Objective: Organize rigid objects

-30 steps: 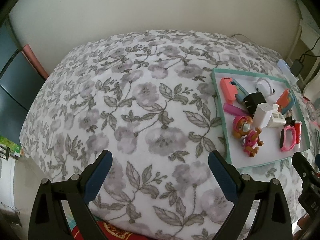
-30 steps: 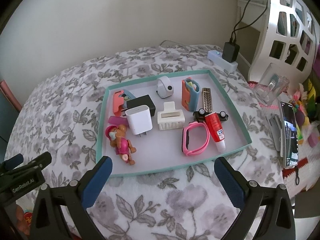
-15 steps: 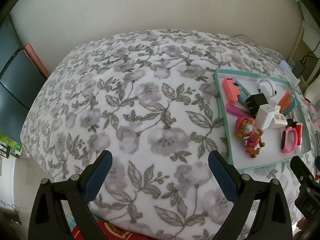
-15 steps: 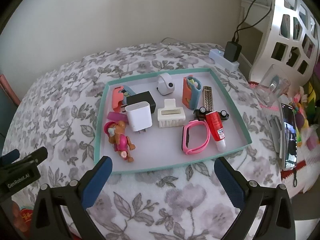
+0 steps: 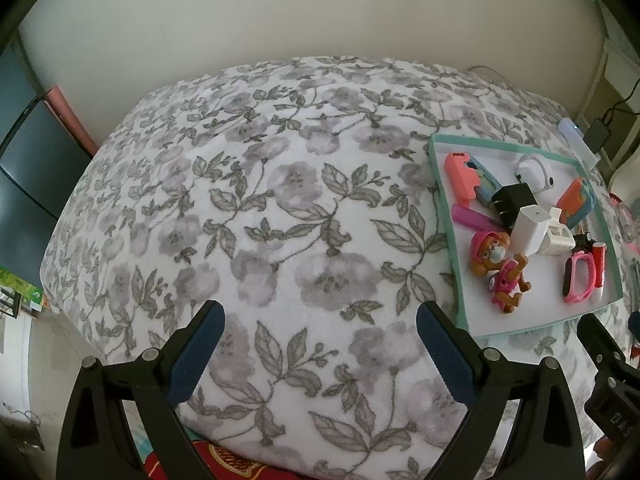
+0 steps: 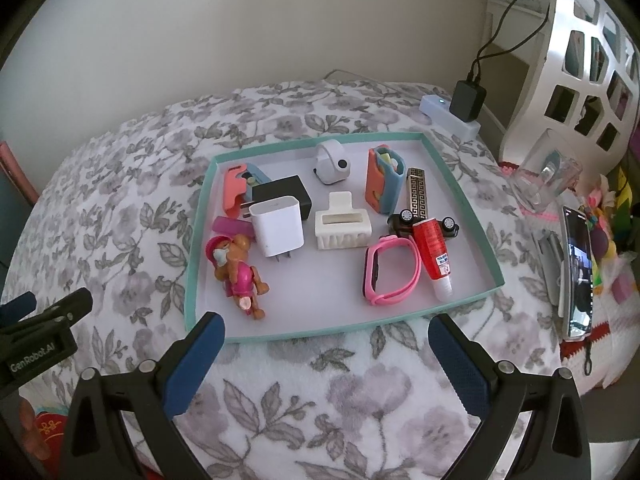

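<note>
A teal-rimmed white tray (image 6: 486,240) lies on the floral blanket and holds several small objects: a pink toy dog (image 6: 236,272), a white charger (image 6: 278,226), a black charger (image 6: 286,194), a white hair clip (image 6: 342,226), a pink watch band (image 6: 390,270), a red tube (image 6: 434,254), a toy car (image 6: 404,220). My right gripper (image 6: 326,354) is open and empty, just in front of the tray's near rim. My left gripper (image 5: 318,346) is open and empty over bare blanket, left of the tray (image 5: 452,240). The toy dog (image 5: 500,268) shows there too.
A power strip with a black adapter (image 6: 464,104) lies behind the tray. A clear cup (image 6: 546,176) and a phone (image 6: 576,276) sit at the right beside a white lattice headboard (image 6: 588,52). A dark cabinet (image 5: 24,168) stands at the left.
Both grippers have shifted slightly; the tray sits a little closer and lower in the right wrist view. Nothing was picked up or moved.
</note>
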### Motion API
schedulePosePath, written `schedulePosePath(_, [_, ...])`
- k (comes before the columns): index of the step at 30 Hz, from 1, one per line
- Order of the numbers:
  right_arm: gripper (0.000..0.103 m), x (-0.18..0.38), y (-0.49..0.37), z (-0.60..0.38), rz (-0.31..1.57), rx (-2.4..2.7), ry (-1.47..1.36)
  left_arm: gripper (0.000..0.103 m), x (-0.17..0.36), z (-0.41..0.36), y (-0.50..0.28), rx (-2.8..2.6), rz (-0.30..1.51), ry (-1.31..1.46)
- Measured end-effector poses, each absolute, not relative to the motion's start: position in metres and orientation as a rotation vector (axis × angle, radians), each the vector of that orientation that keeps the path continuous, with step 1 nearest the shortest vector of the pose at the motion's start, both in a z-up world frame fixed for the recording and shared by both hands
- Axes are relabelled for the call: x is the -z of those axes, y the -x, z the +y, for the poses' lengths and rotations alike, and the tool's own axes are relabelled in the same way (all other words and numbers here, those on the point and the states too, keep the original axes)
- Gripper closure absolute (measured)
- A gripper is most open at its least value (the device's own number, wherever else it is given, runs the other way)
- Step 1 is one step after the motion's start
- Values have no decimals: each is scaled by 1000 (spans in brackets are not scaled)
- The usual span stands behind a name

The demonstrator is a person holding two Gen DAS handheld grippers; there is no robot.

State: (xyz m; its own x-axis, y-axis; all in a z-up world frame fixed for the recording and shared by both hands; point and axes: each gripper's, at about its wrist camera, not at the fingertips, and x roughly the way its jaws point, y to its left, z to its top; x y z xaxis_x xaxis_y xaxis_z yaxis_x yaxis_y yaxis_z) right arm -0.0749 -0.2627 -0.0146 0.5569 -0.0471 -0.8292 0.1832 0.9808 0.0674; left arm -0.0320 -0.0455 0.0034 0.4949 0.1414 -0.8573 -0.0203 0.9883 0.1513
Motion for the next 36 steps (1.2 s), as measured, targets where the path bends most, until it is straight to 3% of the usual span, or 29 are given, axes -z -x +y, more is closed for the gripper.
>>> schedulePosePath(36, [0, 18, 73, -261, 997, 134, -133, 6, -3, -41, 30, -114, 1054, -107])
